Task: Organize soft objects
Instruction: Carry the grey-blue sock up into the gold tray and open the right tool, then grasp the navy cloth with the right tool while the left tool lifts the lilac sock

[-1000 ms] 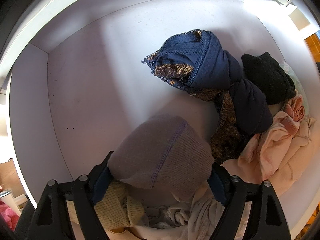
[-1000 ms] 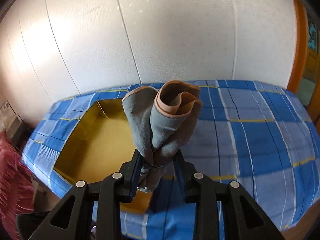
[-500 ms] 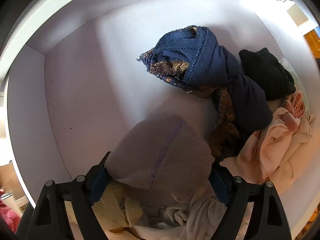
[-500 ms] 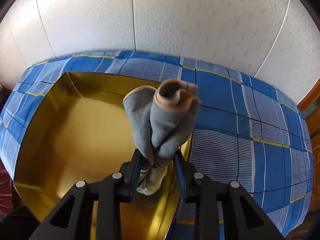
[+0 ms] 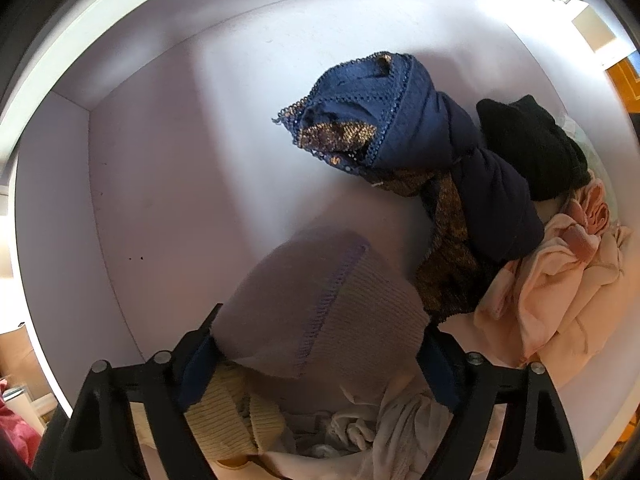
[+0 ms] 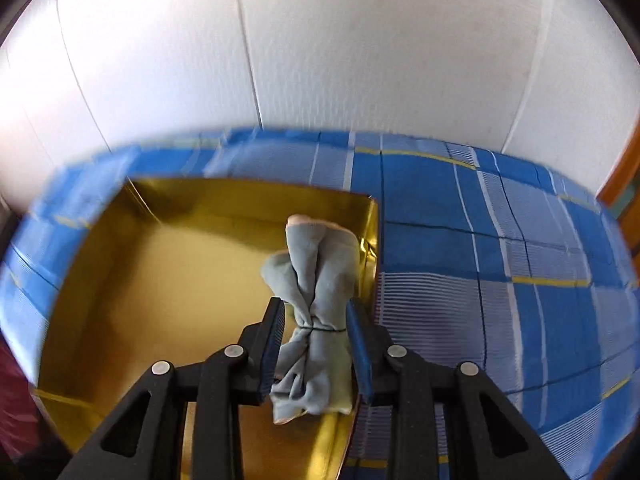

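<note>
Both tongs are busy. Right tongs (image 6: 316, 342) hang over the right-hand part of a shiny gold rectangular box (image 6: 132, 280) that sits on a blue checked bedspread (image 6: 500, 260); their jaws stand apart, with a grey-blue sock bundle tied at its middle (image 6: 316, 300) lying between them, seemingly loose rather than pinched, though contact at the pads is hard to rule out. I judge this the release step of sorting: next, lift straight up so the bundle stays in the box.

Left tongs (image 5: 318, 354) are spread wide yet pressed against both sides of a bulky mauve ribbed knit garment (image 5: 320, 300), holding it inside a white drawer (image 5: 168, 160). Ahead and right lie a navy lace-trimmed bundle (image 5: 396, 120), a black knit piece (image 5: 532, 148) and pale pink clothing (image 5: 552, 280); cream knitwear (image 5: 236, 420) sits beneath. That garment probably goes to the box next.
</note>
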Demonstrator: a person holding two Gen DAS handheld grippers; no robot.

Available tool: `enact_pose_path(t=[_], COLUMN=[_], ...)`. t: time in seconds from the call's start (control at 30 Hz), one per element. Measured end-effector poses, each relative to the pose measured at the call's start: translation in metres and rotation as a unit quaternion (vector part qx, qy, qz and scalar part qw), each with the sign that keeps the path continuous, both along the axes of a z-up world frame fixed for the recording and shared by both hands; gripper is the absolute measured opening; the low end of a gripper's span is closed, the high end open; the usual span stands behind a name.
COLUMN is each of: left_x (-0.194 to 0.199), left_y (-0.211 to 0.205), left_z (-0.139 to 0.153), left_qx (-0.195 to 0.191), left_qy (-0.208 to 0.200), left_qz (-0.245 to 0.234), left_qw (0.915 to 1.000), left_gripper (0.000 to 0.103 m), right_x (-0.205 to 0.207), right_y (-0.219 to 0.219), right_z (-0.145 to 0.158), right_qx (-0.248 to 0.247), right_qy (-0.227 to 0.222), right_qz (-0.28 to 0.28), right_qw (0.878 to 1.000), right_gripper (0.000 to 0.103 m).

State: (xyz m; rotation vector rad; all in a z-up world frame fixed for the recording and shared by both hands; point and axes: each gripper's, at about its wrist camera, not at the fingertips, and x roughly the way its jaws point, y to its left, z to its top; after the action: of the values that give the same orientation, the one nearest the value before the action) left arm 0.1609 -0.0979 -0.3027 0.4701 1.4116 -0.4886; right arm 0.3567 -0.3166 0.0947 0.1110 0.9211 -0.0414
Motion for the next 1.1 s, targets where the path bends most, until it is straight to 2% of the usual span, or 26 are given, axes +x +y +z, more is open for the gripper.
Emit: enact_pose_path(t=[0.17, 0.33, 0.43, 0.53, 0.67, 0.77, 0.83, 0.9, 1.0, 1.1], left_x=[0.000, 0.003, 0.005, 0.008, 0.012, 0.012, 0.010, 0.010, 0.008, 0.006], left_y=[0.004, 0.011, 0.015, 0.020, 0.030, 0.034, 0.034, 0.036, 0.033, 0.033], left_z=[0.004, 0.009, 0.011, 0.014, 0.017, 0.020, 0.021, 0.022, 0.022, 0.024], left_qx=[-0.003, -0.009, -0.011, -0.019, -0.033, -0.036, -0.034, -0.033, -0.036, -0.042], left_qy=[-0.003, -0.009, -0.011, -0.009, -0.004, -0.005, -0.007, -0.009, -0.008, -0.008], left_qz=[-0.001, 0.003, 0.006, 0.014, 0.032, 0.034, 0.032, 0.031, 0.035, 0.041], left_qw=[1.0000, 0.9999, 0.9999, 0.9997, 0.9989, 0.9988, 0.9989, 0.9989, 0.9987, 0.9983], left_gripper=[0.084, 0.082, 0.080, 0.077, 0.075, 0.075, 0.075, 0.075, 0.075, 0.075], right_x=[-0.051, -0.117, -0.161, -0.203, -0.228, -0.228, -0.224, -0.220, -0.211, -0.204], right_y=[-0.015, -0.025, -0.016, 0.009, 0.045, 0.067, 0.083, 0.095, 0.104, 0.112], right_z=[0.007, -0.001, -0.004, -0.013, -0.045, -0.078, -0.104, -0.129, -0.170, -0.204], right_qx=[0.070, 0.106, 0.112, 0.090, 0.075, 0.085, 0.052, 0.021, 0.013, -0.003], right_qy=[-0.063, -0.120, -0.150, -0.152, -0.096, -0.020, 0.033, 0.080, 0.157, 0.205], right_qz=[0.022, 0.041, 0.072, 0.134, 0.226, 0.265, 0.284, 0.289, 0.273, 0.265], right_qw=[0.995, 0.986, 0.980, 0.975, 0.967, 0.960, 0.957, 0.954, 0.949, 0.942], right_gripper=[0.032, 0.032, 0.032, 0.032, 0.032, 0.032, 0.032, 0.032, 0.032, 0.032])
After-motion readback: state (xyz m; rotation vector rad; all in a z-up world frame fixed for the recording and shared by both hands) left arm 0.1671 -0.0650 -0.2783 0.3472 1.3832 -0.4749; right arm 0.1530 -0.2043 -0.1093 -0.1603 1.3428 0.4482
